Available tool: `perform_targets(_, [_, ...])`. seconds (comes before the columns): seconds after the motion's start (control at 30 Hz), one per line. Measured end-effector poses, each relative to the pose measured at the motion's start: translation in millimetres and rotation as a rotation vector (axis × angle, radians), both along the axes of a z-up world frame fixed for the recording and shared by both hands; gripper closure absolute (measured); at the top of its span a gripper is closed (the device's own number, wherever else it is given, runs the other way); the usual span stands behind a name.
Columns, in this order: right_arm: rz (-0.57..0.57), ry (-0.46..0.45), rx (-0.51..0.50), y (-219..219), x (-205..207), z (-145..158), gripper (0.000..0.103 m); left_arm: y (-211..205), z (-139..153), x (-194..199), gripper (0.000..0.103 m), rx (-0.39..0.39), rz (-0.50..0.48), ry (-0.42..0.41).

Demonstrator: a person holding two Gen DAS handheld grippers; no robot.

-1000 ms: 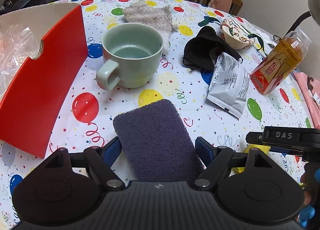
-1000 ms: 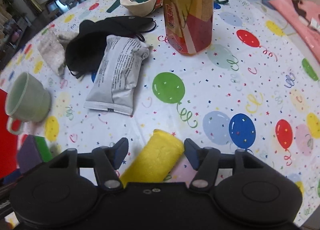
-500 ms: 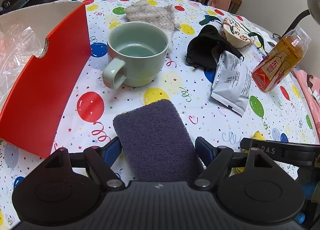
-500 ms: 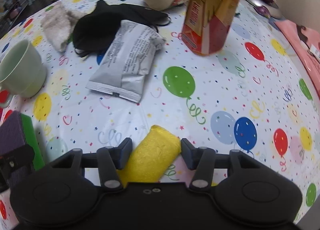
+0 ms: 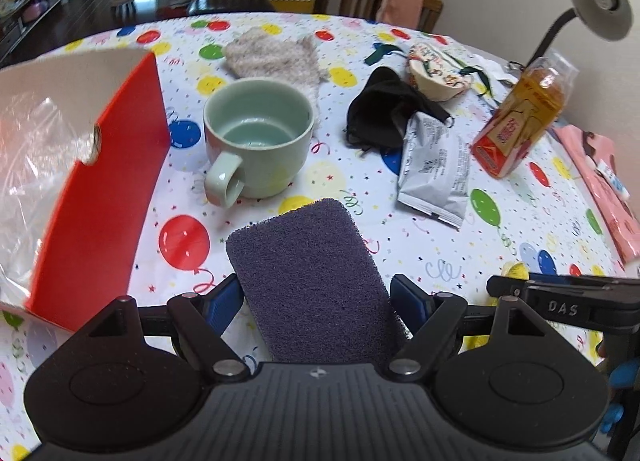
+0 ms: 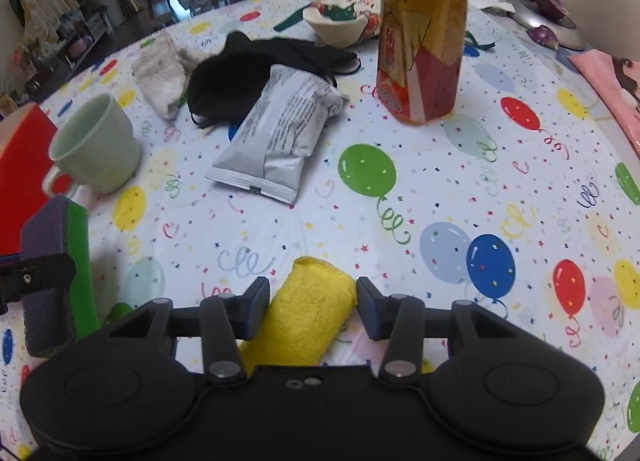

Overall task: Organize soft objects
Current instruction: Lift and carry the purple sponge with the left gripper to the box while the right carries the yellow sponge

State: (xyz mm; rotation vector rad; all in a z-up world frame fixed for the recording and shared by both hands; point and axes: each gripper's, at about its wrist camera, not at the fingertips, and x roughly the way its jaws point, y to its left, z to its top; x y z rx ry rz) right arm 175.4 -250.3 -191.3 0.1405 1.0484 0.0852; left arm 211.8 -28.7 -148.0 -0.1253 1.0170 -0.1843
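The right tool has just been closing on a rolled yellow cloth, its pads now pinching the roll. The left tool stands wide, clamped across a purple-faced sponge. Both soft things sit low over the balloon-print worktop. Beyond lie a foil packet and green mug, with the red box at left. The limp roll could sag or unroll and slip; a swing toward the box might clip the mug.

Both wrist views look steeply down, close over the table, sharing its seemingly cluttered middle.
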Motion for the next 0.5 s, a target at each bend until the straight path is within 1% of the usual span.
perform_targets(0.13, [0.026, -0.040, 0.032, 4.3, -8.3, 22.8, 0.060, 8.2, 12.8, -3.6, 0.023, -0.009, -0.037, -0.007])
perform_targets(0.2, [0.048, -0.068, 0.044, 9.1, -11.3, 36.0, 0.063, 13.3, 19.6, -5.6, 0.023, -0.009, -0.048, -0.009])
perform_targets(0.27, [0.064, -0.090, 0.057, 14.4, -13.1, 47.9, 0.071, 20.8, 27.0, -7.4, 0.023, -0.024, -0.056, -0.008])
perform_targets(0.4, [0.093, -0.141, 0.049, 26.1, -15.2, 63.1, 0.073, 37.4, 42.0, -11.3, 0.023, -0.046, -0.065, -0.024])
perform_targets(0.5, [0.078, -0.144, 0.084, 30.0, -14.9, 70.0, 0.073, 50.6, 54.1, -14.1, 0.023, -0.054, -0.070, -0.036])
